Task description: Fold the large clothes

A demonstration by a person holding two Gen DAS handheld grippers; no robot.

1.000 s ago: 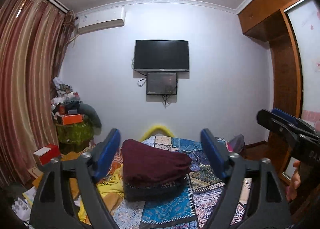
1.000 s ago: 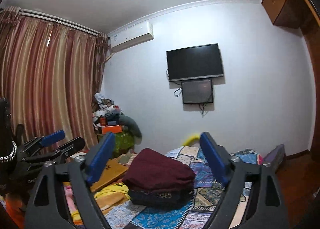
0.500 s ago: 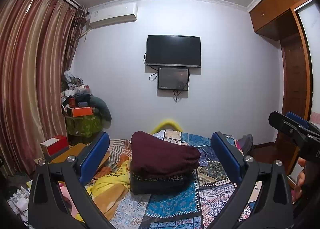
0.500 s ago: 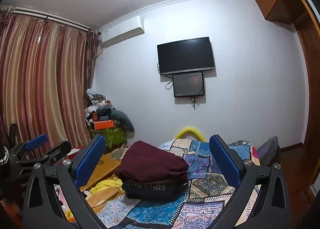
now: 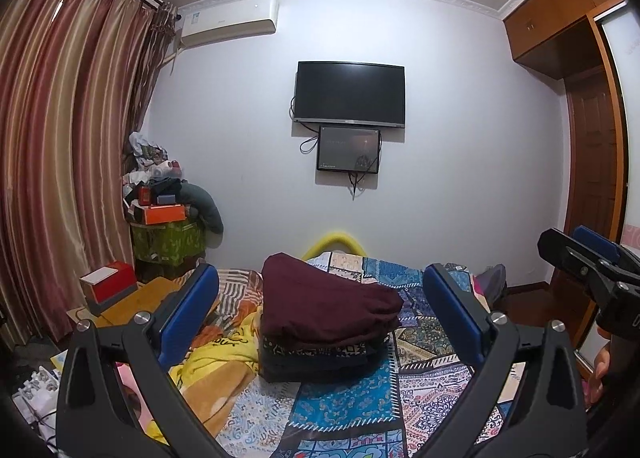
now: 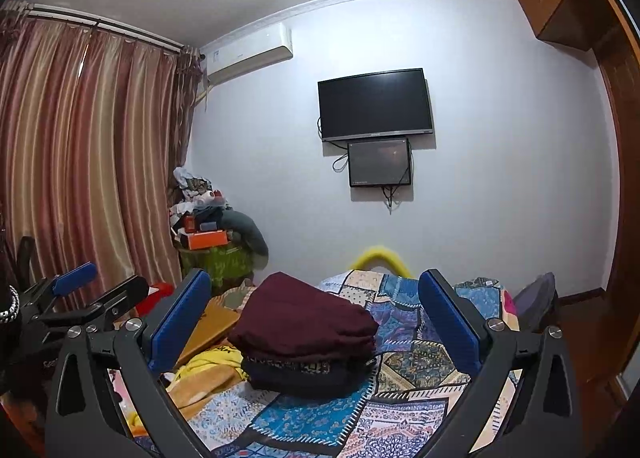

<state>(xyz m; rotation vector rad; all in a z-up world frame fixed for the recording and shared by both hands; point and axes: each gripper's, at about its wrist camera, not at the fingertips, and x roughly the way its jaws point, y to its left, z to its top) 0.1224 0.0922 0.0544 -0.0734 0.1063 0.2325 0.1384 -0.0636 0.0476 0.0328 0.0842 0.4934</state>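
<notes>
A folded maroon garment (image 5: 324, 306) tops a stack of dark, patterned folded clothes on the patchwork bedspread (image 5: 348, 402). In the left wrist view my left gripper (image 5: 320, 278) is open, its blue pads wide apart with the stack showing between them, farther off. My right gripper (image 5: 576, 244) juts in at the right edge. In the right wrist view the right gripper (image 6: 316, 282) is open in the same way, framing the maroon garment (image 6: 304, 322). The left gripper (image 6: 104, 284) shows at the left. Neither gripper holds or touches anything.
A crumpled yellow cloth (image 5: 216, 362) lies left of the stack. A red box (image 5: 108, 284), an orange board and a cluttered corner pile (image 5: 164, 210) stand by the striped curtains (image 5: 60, 162). A TV (image 5: 350, 94) hangs on the far wall. A wooden wardrobe (image 5: 592, 162) lines the right side.
The jaws of both grippers have spread wider. Both views have swung slightly, so the stack and the wall TV sit a little differently in frame. The clothes have not moved.
</notes>
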